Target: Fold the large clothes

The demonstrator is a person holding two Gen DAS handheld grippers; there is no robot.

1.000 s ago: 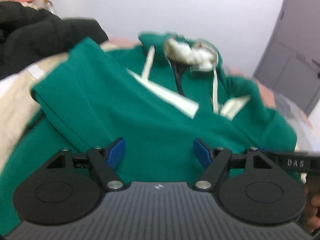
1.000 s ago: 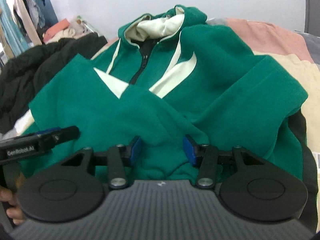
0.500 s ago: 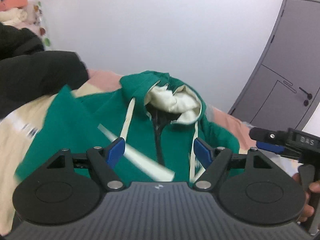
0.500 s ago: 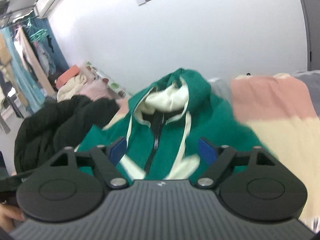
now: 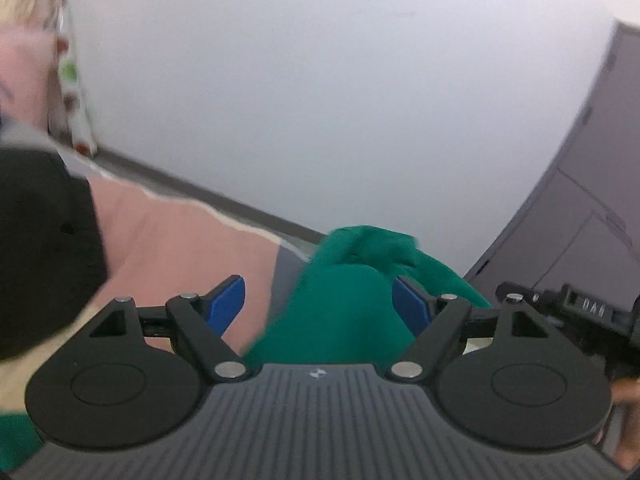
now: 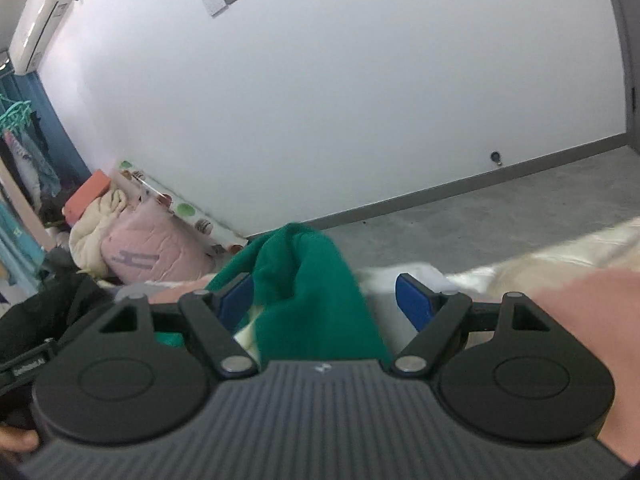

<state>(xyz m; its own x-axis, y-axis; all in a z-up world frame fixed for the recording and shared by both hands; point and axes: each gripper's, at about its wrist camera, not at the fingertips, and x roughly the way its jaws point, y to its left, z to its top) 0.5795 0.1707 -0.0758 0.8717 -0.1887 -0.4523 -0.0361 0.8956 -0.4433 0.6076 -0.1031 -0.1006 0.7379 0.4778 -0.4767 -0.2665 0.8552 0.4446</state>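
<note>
The bunched green hoodie (image 5: 352,300) rises between both grippers' spread, unclamped jaws, the left opening.

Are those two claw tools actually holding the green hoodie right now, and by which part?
No. The green hoodie lies between both open grippers, left gripper still opening, right gripper open; neither pinches it.

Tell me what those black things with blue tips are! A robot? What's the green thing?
No robot: a person holds a pinching tool in each hand, each with a camera looking along its two blue-tipped fingers. One picture is from the left gripper, the other from the right gripper. The green thing is a hoodie on a pink bed cover, beside a black garment. Green cloth shows between both pairs of fingers, but neither pinches it: the left jaws are opening, the right stand wide.
</note>
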